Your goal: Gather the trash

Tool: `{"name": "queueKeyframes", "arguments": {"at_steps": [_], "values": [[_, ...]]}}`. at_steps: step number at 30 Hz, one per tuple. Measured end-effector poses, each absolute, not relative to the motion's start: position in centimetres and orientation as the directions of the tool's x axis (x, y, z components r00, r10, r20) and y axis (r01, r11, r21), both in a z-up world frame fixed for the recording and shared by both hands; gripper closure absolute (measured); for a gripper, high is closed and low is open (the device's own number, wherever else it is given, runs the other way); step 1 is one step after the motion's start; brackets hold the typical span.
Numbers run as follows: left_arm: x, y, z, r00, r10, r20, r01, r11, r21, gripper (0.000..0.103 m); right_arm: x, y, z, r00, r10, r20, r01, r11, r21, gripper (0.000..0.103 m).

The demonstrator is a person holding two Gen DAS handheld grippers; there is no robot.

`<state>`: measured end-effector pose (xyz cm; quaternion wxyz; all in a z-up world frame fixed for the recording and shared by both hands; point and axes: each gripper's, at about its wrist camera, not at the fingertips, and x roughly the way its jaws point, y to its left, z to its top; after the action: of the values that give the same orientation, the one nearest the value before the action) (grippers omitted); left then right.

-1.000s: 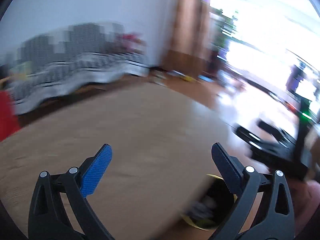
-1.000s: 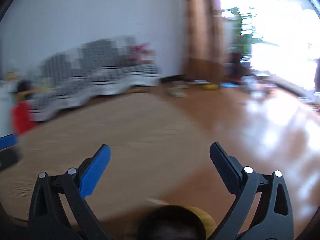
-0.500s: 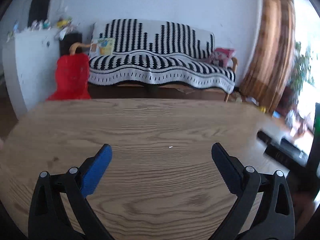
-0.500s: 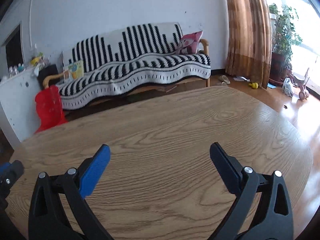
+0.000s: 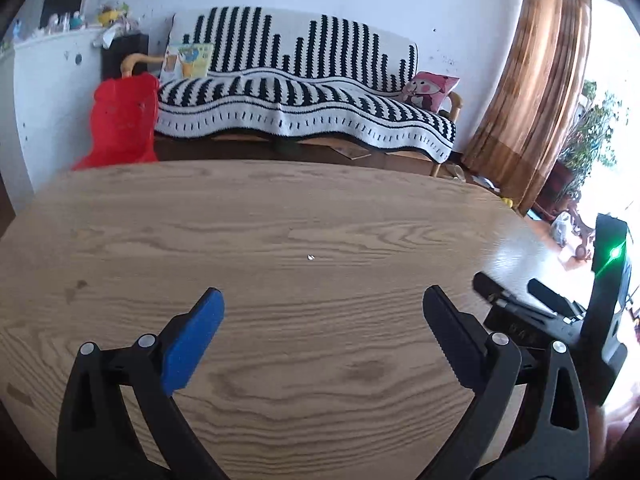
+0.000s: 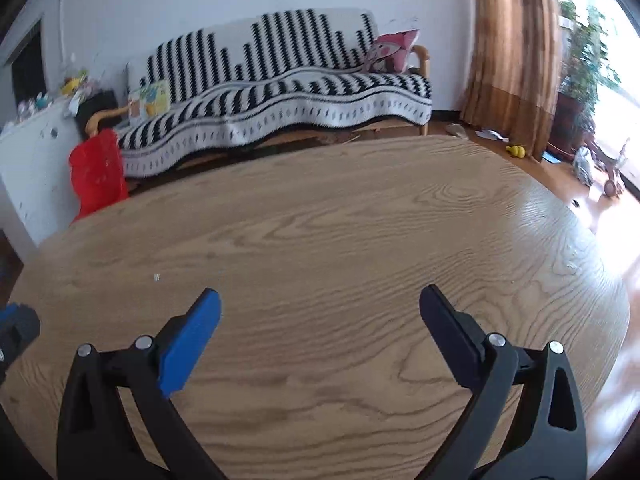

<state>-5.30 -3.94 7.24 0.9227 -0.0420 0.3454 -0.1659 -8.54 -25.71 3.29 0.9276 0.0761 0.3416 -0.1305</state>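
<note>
Woodgrain fills the space ahead of both grippers: an oval wooden table (image 5: 280, 220) lies under and beyond the fingers in each view. The left gripper (image 5: 322, 312) has its fingers spread wide with nothing between them, and the right gripper (image 6: 320, 308) stands released in the same way, holding nothing.

The only possible scrap of trash on the table is a tiny white fleck (image 5: 311, 257). In the left wrist view it lies just beyond the fingertips, roughly midway between them; what it is cannot be told at this size. The right wrist view shows a similar pale speck (image 6: 156, 277) beyond and outside the blue finger (image 6: 190, 350), well apart from the open gap. Whether these are one and the same fleck cannot be told.

Only the left wrist view shows the other gripper's black body with a green light (image 5: 612, 254), outside its dark finger (image 5: 456, 344). Only the right wrist view catches a blue and black edge of the left tool (image 6: 16, 326) at the far side of its blue finger, plus a yellow item (image 6: 516, 150) on the floor (image 6: 600, 208).

Past the table's far edge, both views show a black-and-white striped sofa (image 5: 304, 92), a red bag (image 5: 120, 120) and a brown curtain (image 5: 536, 92).
</note>
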Motion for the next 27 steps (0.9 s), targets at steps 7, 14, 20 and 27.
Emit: {"name": "queueKeyframes", "arguments": {"at_steps": [7, 14, 20, 27], "values": [[-5.1, -4.9, 6.0, 0.686, -0.306, -0.660, 0.282, 0.948, -0.146, 0.006, -9.0, -25.8, 3.1, 0.729, -0.203, -0.653, 0.267, 0.964, -0.001, 0.007], [-4.4, -4.1, 5.7, 0.681, -0.299, -0.669, 0.253, 0.953, -0.168, 0.006, -8.8, -27.0, 2.7, 0.716, -0.182, -0.674, 0.288, 0.956, 0.048, 0.007], [-4.5, -4.0, 5.7, 0.680, -0.300, -0.669, 0.251, 0.953, -0.173, 0.006, -8.9, -27.1, 2.9, 0.721, -0.179, -0.670, 0.270, 0.962, 0.033, 0.007], [-4.4, -3.9, 5.6, 0.668, -0.310, -0.677, 0.256, 0.949, -0.182, 0.006, -8.9, -27.6, 2.9, 0.718, -0.172, -0.674, 0.276, 0.960, 0.049, 0.007]]}}
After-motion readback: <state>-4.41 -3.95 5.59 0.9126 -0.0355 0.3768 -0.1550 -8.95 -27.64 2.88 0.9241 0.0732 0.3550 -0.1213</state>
